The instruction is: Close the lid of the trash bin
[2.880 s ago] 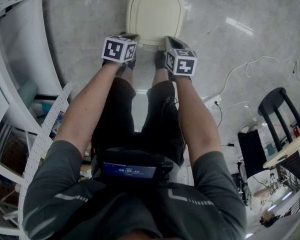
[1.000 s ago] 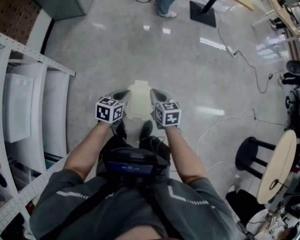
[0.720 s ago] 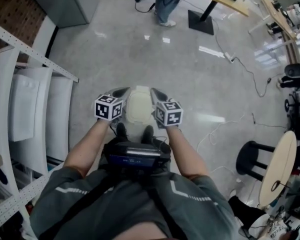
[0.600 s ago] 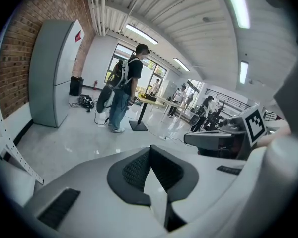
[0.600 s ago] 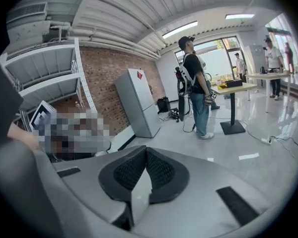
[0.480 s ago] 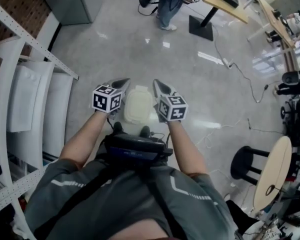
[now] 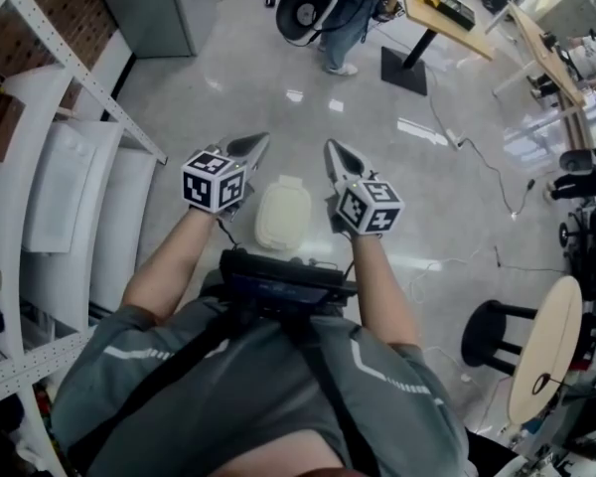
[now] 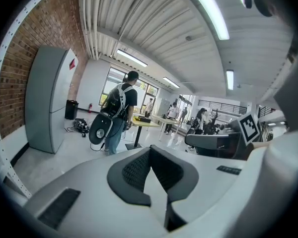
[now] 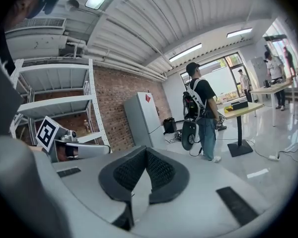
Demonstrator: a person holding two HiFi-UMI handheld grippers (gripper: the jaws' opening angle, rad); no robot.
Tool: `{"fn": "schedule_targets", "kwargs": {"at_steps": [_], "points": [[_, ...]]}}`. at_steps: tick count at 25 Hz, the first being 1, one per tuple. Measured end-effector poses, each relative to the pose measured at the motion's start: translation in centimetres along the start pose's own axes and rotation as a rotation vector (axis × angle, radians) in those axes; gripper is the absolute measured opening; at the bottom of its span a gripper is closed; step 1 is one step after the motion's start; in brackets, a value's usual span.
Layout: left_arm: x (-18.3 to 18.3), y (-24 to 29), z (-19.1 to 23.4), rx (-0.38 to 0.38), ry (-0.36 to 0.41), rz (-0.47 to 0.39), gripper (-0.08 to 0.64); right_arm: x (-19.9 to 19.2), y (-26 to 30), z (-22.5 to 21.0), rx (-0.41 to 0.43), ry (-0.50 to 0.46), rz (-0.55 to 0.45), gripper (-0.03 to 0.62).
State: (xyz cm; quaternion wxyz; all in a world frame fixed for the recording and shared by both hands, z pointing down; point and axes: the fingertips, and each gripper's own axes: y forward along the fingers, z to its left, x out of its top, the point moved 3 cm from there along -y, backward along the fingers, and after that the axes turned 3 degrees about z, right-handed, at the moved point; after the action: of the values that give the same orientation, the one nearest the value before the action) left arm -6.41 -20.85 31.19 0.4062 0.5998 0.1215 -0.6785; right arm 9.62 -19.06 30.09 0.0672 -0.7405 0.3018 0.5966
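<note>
Cream trash bin (image 7: pixel 283 214) stands on the grey floor (image 7: pixel 228 87) with its lid down, seen in the head view between the left gripper (image 7: pixel 254 144) and the right gripper (image 7: pixel 334 151), which touch nothing. Left gripper view: jaws closed tip to tip, empty; person with backpack (image 8: pixel 120 114) beyond. Right gripper view: jaws likewise together, nothing held

- Looks like an open lab or workshop hall.
- Brick wall (image 8: pixel 17 88), white metal shelving (image 9: pixel 54 101).
- Polished grey floor (image 7: pixel 278 87), worktable (image 7: pixel 457 23), black stool (image 7: pixel 497 331).
- Strip lights (image 8: pixel 203 6) on a ribbed ceiling.
</note>
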Motion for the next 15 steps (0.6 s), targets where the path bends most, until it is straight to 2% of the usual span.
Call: {"fn": "schedule_targets", "kwargs": {"at_steps": [3,7,11,15], "points": [[1.2,-1.0,-0.1,0.005,0.003,-0.031,-0.002,0.9,-0.7,0.0,-0.003,0.024,-0.041,0.009],[2.0,-1.5,-0.2,0.009,0.001,-0.058,-0.003,1.9,-1.3,0.0,-0.023,-0.030,-0.033,0.009],[2.5,-1.8,-1.2,-0.049,0.028,-0.088,-0.002,2.9,-1.9,-0.2,-0.054,-0.051,-0.053,0.008],[2.5,-1.9,-1.8,-0.042,0.038,-0.080,-0.002,3.1,-2.4,0.2,-0.036,-0.067,-0.059,0.007]]}}
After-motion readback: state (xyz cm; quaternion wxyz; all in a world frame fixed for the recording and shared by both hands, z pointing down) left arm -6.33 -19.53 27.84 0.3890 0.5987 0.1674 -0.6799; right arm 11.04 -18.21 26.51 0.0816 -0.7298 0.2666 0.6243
